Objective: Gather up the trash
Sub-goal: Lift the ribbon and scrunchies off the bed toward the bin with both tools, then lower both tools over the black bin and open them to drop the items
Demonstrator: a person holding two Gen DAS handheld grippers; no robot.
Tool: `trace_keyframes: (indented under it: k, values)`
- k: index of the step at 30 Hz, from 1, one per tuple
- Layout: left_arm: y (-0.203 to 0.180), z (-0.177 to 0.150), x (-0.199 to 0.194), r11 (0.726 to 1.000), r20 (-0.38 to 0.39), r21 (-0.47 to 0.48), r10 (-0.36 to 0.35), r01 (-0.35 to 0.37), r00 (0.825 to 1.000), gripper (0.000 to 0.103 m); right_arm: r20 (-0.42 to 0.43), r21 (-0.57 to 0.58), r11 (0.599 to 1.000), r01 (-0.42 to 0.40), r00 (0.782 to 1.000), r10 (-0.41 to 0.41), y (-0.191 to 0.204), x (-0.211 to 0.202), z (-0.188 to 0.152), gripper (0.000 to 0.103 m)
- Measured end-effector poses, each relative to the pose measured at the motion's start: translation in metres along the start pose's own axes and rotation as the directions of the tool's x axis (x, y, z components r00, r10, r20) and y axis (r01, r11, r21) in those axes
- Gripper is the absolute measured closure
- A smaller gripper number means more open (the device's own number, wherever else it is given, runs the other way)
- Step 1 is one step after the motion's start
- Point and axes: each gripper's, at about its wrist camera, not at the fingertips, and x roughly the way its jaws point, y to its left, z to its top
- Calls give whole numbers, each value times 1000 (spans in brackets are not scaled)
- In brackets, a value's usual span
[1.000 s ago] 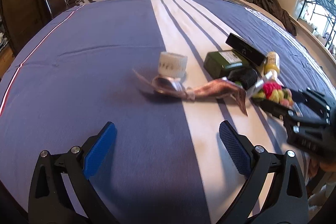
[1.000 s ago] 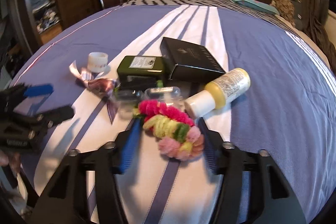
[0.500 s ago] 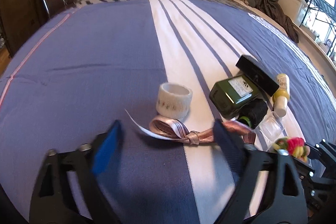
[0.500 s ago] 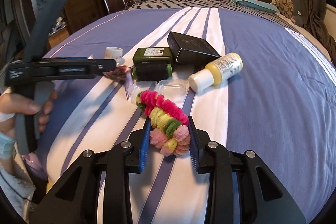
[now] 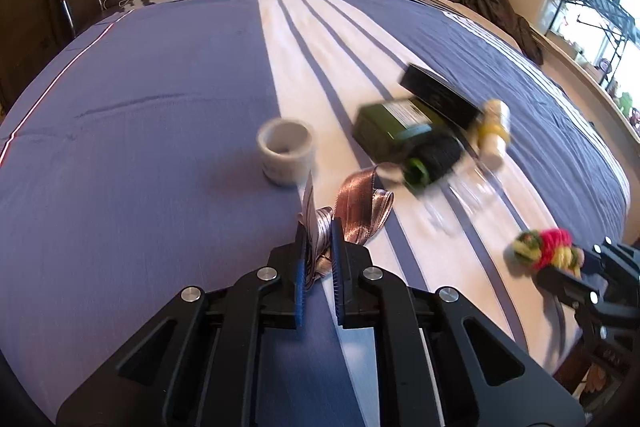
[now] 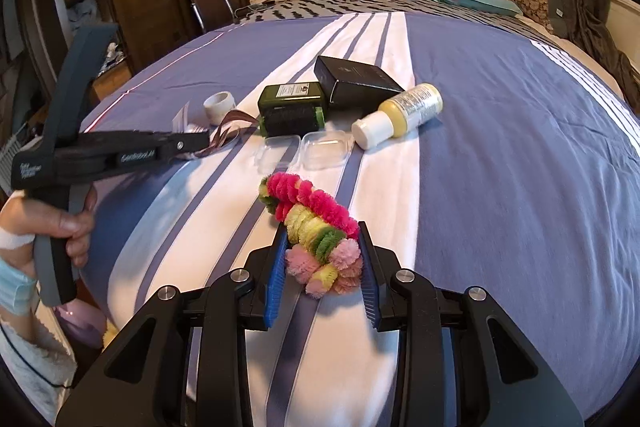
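Left wrist: ribbon (image 5: 352, 211) between blue pads (image 5: 301, 281)

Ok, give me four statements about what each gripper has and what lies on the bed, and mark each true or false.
1. The left gripper is shut on the ribbon. True.
2. The right gripper holds the yellow bottle. False: it grips the pom-pom garland; the bottle lies on the bed.
3. The tape roll sits apart from the left gripper. True.
4. The black box stands upright. False: it lies flat.
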Motion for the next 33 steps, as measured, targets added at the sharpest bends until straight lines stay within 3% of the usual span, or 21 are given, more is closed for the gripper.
trace_keyframes:
  k: [14, 23, 33]
  values:
    - [-47, -78, -79, 999, 51, 38, -30, 28, 998, 99, 49, 39, 999, 27, 998, -29, 12, -65, -37, 70]
    - [-68, -133, -125, 998, 71, 43, -45, 42, 996, 99, 63, 63, 998, 3, 998, -7, 22, -99, -75, 70]
    - [-95, -185, -125, 994, 2, 82, -78, 77, 997, 99, -6, 84, 996, 10, 1000, -10, 27, -106, -129, 70]
